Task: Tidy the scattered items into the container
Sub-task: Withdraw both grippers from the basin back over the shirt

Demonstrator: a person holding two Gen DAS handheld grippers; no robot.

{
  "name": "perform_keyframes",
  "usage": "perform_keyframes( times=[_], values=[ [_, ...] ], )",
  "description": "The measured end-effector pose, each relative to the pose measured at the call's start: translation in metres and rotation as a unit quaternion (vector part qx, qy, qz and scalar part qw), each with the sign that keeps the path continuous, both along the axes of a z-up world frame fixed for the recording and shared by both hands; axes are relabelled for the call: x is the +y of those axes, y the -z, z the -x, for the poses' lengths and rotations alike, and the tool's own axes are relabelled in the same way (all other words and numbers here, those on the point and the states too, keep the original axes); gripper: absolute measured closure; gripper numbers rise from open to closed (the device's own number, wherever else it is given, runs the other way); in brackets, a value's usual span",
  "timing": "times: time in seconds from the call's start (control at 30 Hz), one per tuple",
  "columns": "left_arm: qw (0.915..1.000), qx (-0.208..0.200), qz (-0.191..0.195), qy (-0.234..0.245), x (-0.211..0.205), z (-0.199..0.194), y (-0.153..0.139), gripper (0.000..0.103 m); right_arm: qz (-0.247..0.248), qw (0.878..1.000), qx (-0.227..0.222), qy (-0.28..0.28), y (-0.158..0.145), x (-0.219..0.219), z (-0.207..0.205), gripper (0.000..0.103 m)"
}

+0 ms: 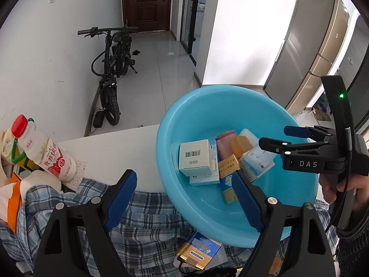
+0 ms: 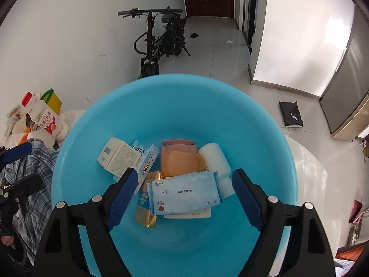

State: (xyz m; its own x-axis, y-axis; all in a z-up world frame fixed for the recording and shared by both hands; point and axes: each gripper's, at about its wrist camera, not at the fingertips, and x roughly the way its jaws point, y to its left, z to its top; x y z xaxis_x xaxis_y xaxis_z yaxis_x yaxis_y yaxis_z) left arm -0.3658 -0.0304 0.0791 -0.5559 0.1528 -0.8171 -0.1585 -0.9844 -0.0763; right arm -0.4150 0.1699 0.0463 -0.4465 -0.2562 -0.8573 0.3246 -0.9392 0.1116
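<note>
1. The right gripper (image 2: pixel 184 198) is held over the blue basin (image 2: pixel 110 106); its fingers (image 2: pixel 123 194) are spread apart with nothing pressed between them; the Babycare wipes pack (image 2: pixel 184 192) is seen lying flat in the basin just beyond them, apparently released, its long axis running across the gap.
2. The left gripper (image 1: pixel 186 200) is placed at the near rim of the basin, over the plaid cloth (image 1: pixel 143 221); its fingers are likewise apart and empty.
3. The next candidate is judged to be the blue and gold box (image 1: pixel 198 251), lying on the cloth on the surface (image 1: pixel 120 147) just below the left gripper; the left hand is clearly the nearer.
4. The box's long axis is slanted, from lower left to upper right in the left wrist view, so a small wrist turn is probably called for.
5. The red-capped milk bottle (image 1: pixel 46 152) is leaning far to the left, cap pointing up and away.
</note>
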Motion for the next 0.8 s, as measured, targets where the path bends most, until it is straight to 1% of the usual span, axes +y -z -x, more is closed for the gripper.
perform_keyframes(
  times=[0.07,0.13,0.17,0.2,0.27,0.37,0.43,0.47,0.5,0.57,0.6,0.67,0.73,0.8],
  values=[
    [0.9998,0.017,0.007,0.002,-0.002,-0.011,-0.012,0.017,0.007,1.000,0.022,-0.006,-0.017,0.004,-0.014,0.017],
    [0.9994,0.032,0.012,0.004,-0.004,-0.025,-0.024,0.017,0.008,0.999,0.048,-0.010,-0.035,0.008,-0.029,0.012],
    [0.9993,0.036,0.012,0.006,-0.006,-0.032,-0.029,0.017,0.011,0.998,0.060,-0.012,-0.043,0.010,-0.037,0.009],
    [0.9991,0.041,0.010,0.008,-0.007,-0.040,-0.034,0.017,0.015,0.997,0.072,-0.015,-0.051,0.012,-0.046,0.005],
    [0.9987,0.050,0.000,0.012,-0.010,-0.058,-0.044,0.017,0.027,0.995,0.092,-0.027,-0.064,0.014,-0.062,0.000],
    [0.9976,0.066,-0.010,0.017,-0.012,-0.085,-0.056,0.017,0.035,0.994,0.096,-0.038,-0.069,0.021,-0.088,0.000],
    [0.9969,0.075,-0.006,0.022,-0.012,-0.104,-0.063,0.017,0.037,0.994,0.093,-0.039,-0.071,0.025,-0.107,0.000],
    [0.9967,0.077,-0.001,0.024,-0.012,-0.113,-0.066,0.016,0.040,0.994,0.092,-0.039,-0.070,0.026,-0.116,0.000],
    [0.9964,0.079,0.006,0.028,-0.011,-0.122,-0.067,0.014,0.043,0.994,0.092,-0.038,-0.071,0.029,-0.125,0.000],
    [0.9956,0.085,0.019,0.036,-0.008,-0.140,-0.066,0.007,0.049,0.993,0.101,-0.034,-0.072,0.034,-0.144,0.000],
    [0.9950,0.089,0.026,0.036,-0.007,-0.150,-0.065,0.002,0.050,0.992,0.106,-0.034,-0.074,0.038,-0.155,0.000],
    [0.9931,0.106,0.041,0.028,-0.006,-0.173,-0.061,0.001,0.054,0.991,0.113,-0.039,-0.075,0.039,-0.175,0.000],
    [0.9902,0.124,0.056,0.032,-0.002,-0.194,-0.058,0.001,0.057,0.990,0.121,-0.046,-0.076,0.040,-0.194,0.000],
    [0.9890,0.131,0.060,0.034,0.000,-0.212,-0.053,0.001,0.058,0.988,0.130,-0.055,-0.077,0.040,-0.215,0.000]
  ],
)
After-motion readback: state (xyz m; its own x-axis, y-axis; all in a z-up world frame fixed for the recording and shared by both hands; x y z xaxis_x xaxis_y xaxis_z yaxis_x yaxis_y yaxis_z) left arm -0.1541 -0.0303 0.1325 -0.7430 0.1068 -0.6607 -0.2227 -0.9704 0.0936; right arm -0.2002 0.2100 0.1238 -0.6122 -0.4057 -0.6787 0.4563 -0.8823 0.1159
